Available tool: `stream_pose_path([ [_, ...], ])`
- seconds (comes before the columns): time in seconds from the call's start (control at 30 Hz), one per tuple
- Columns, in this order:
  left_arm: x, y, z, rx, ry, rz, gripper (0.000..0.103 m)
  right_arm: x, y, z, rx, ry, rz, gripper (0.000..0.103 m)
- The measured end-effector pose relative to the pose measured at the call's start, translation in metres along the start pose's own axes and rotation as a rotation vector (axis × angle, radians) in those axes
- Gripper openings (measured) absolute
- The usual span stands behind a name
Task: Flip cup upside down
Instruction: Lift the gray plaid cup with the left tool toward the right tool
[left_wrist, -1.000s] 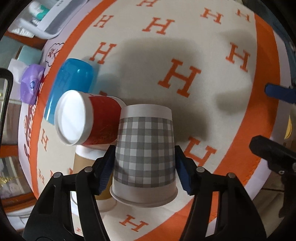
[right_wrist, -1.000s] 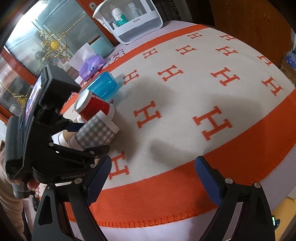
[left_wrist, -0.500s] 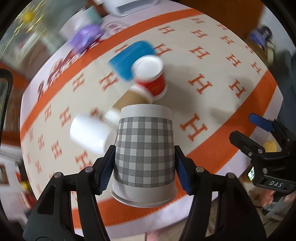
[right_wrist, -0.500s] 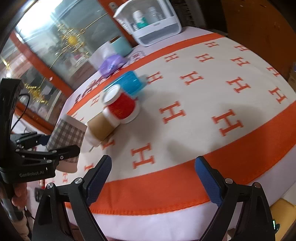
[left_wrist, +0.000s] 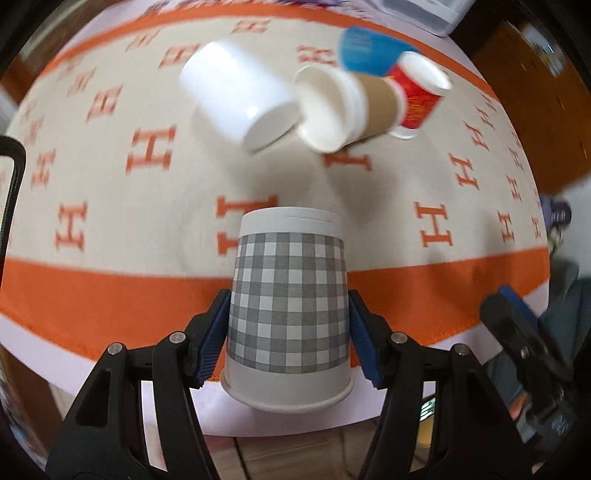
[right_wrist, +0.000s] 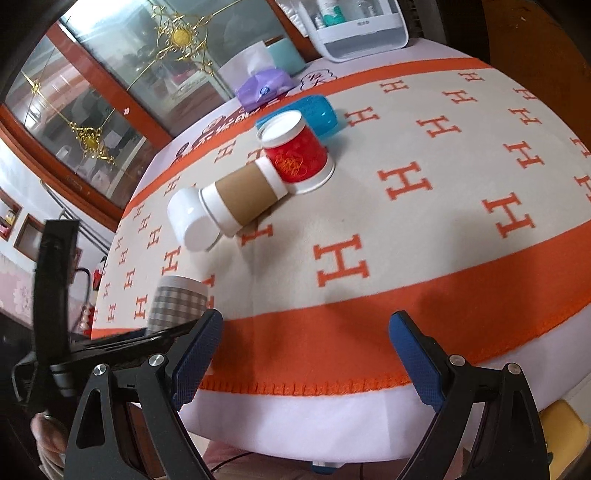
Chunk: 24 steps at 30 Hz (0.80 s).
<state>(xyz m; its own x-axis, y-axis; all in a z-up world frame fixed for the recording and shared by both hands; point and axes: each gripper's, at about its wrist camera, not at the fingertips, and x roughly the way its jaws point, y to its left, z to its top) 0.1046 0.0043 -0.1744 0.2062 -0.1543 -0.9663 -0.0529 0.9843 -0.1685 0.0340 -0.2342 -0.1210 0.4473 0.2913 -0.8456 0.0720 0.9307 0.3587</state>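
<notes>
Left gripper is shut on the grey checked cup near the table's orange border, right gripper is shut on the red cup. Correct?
Not quite. The right gripper is open and holds nothing; the right wrist view shows the red cup standing apart on the cloth. The left gripper is indeed shut on the grey checked cup.

Worktop (right_wrist: 424, 410) draped in a cream blanket (right_wrist: 424, 221) with orange H motifs and a broad orange border; glazed cabinet (right_wrist: 110, 92) behind, red-brown wooden frame, gilt ornaments on the glass; white storage caddy (right_wrist: 354, 29) at the far edge, bottles inside; purple tissue pack (right_wrist: 264, 86) beside a pale teal box (right_wrist: 286, 55); dark wooden panel (right_wrist: 535, 37) at right; diffuse daylight.
</notes>
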Motion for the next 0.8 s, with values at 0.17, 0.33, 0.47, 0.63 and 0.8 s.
stream_pose_path([
  [0.17, 0.003, 0.011, -0.003, -0.061, -0.023, -0.018, 0.060, 0.007, 0.002, -0.007, -0.015, 0.026, -0.003, 0.093],
  [0.33, 0.003, 0.015, -0.002, -0.080, -0.015, -0.034, 0.063, 0.012, 0.005, -0.009, -0.021, 0.045, 0.004, 0.093],
  [0.47, 0.004, 0.017, -0.001, -0.087, -0.007, -0.042, 0.079, 0.013, 0.004, -0.009, -0.011, 0.053, 0.014, 0.093],
  [0.63, -0.003, 0.016, -0.001, -0.073, -0.023, -0.041, 0.083, 0.012, 0.005, -0.010, -0.014, 0.052, 0.015, 0.093],
  [0.8, -0.014, 0.015, -0.004, -0.048, -0.039, -0.030, 0.084, 0.010, 0.007, -0.011, -0.018, 0.051, 0.015, 0.093],
])
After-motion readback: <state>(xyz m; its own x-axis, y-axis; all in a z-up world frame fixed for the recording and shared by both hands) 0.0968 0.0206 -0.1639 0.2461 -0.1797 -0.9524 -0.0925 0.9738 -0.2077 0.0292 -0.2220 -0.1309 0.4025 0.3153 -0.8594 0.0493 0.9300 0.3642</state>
